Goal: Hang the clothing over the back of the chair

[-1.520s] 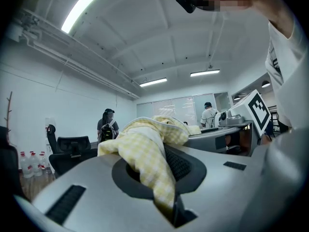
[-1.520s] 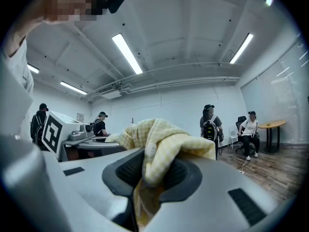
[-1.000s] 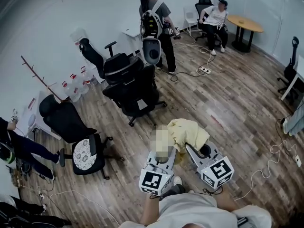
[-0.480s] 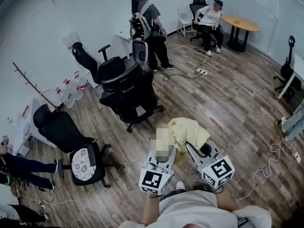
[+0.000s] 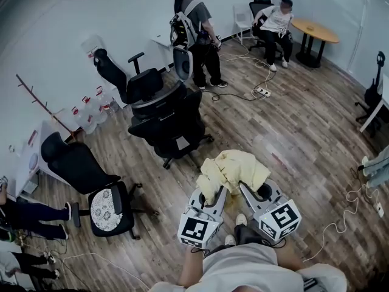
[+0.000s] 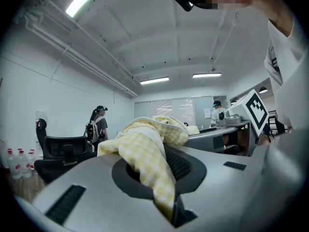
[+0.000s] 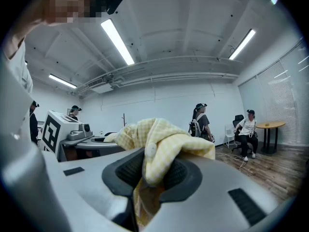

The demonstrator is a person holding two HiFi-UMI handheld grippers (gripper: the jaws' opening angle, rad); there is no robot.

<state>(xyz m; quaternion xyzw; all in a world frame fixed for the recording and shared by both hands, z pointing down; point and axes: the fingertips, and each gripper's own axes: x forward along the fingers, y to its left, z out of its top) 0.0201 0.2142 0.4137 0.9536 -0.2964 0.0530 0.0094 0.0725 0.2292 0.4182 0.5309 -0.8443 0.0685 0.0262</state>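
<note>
Open office rm: pale wood-plank floor [image 5: 292, 139], white walls [image 5: 61, 35].

From left in head view:
- black mesh office chair w/ patterned seat cushion [image 5: 91, 181]
- clear water jugs w/ red caps [image 5: 91, 111] lined along wall, contents not readable
- cluster of black high-back office chairs [image 5: 167, 120] mid-rm
- standing person w/ backpack [image 5: 196, 26]
- seated person in white top [image 5: 276, 23] beside round wooden table [image 5: 313, 30]
- white cable [image 5: 340, 215] looping over floor at far right

Foreground centre: pale-yellow checked garment [image 5: 234, 169], bunched in the air between the two tools, well apart from every chair and not yet over a chair back. Pinched at its left edge by left gripper [image 5: 214, 193], jaws nearly together on a fold. Pinched at its right by right gripper [image 5: 248, 190], jaws likewise pressed on cloth, w/ a small white button [image 7: 150, 150] showing at the grip.

Only in gripper views: white ceiling [image 6: 159, 37] w/ strip lights [image 6: 155, 80], slatted blinds [image 7: 285, 95] on right wall, check weave draped over dark ribbed pads [image 6: 179, 163]. Only in head view: floor, cable, chair layout.
</note>
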